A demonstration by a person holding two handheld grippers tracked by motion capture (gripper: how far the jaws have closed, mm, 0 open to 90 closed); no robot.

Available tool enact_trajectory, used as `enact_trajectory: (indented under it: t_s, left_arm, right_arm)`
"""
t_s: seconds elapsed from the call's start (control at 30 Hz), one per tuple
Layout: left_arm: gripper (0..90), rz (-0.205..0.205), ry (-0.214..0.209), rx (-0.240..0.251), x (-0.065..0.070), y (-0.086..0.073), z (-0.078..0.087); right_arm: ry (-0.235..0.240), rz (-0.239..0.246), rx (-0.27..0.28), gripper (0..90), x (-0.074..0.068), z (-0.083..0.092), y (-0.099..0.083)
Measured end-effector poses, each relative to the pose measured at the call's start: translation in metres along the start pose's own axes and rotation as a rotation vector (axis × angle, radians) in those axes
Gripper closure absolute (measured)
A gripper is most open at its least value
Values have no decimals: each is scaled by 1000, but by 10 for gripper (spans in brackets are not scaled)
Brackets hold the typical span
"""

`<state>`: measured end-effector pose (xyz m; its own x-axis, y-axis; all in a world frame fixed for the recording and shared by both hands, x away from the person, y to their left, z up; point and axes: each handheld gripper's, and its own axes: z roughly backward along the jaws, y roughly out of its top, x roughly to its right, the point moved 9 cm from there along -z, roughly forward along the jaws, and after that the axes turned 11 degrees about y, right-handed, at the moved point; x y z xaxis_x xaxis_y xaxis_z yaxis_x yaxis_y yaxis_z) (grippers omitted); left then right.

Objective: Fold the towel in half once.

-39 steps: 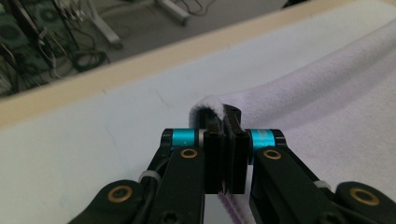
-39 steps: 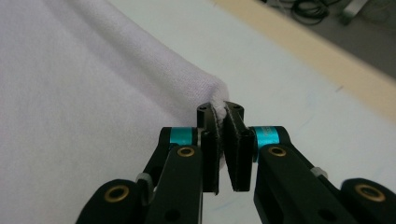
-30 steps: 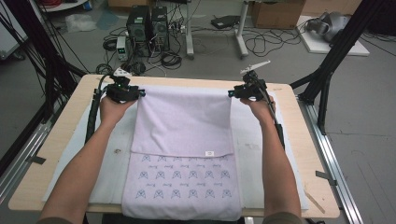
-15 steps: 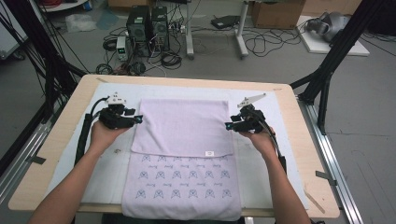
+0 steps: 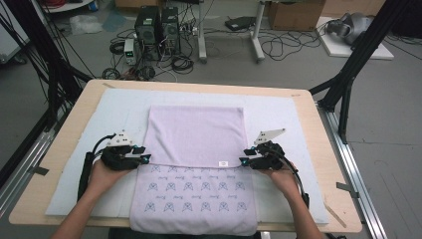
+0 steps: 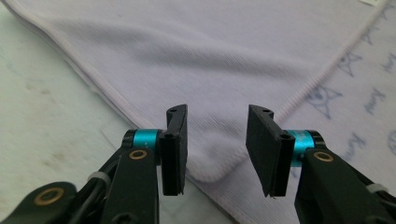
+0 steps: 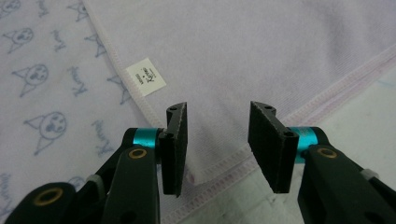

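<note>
Towel [image 5: 196, 149] lies half-folded on the counter [image 5: 318, 129]. Left tool [image 5: 143, 158] and right tool [image 5: 244, 162] stand released over the folded corners. Align both corners evenly with the side hems before withdrawing.

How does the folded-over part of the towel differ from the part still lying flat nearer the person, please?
The folded-over part is plain lilac, while the flat part carries rows of small blue printed figures. The folded-over part bears a small white label at its hem; the flat part shows none. Both are one lilac towel on the white mat.
</note>
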<state>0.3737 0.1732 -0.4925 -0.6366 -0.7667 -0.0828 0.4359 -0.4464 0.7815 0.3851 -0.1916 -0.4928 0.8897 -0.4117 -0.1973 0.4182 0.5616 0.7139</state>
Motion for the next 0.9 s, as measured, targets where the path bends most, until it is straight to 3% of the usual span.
enact_trajectory:
  t_s: [0.1,0.3,0.5,0.63,0.9]
  left_arm:
    - [614,-19,5,-25,1,-6,-3]
    - [709,-50,53,-21,2,-8,-6]
    - [844,-45,71,-14,-2,-8,-6]
    - [857,-32,60,-9,-2,-7,-5]
    - [857,1,41,35,-3,-1,2]
  right_arm:
    - [-15,4,-25,580,0,-3,-4]
    - [-18,16,-32,661,-1,-8,-8]
    - [-28,-2,-26,767,-2,-8,-8]
    - [-11,-11,-16,857,-2,-8,-8]
    - [-4,-6,-8,871,-2,-6,-6]
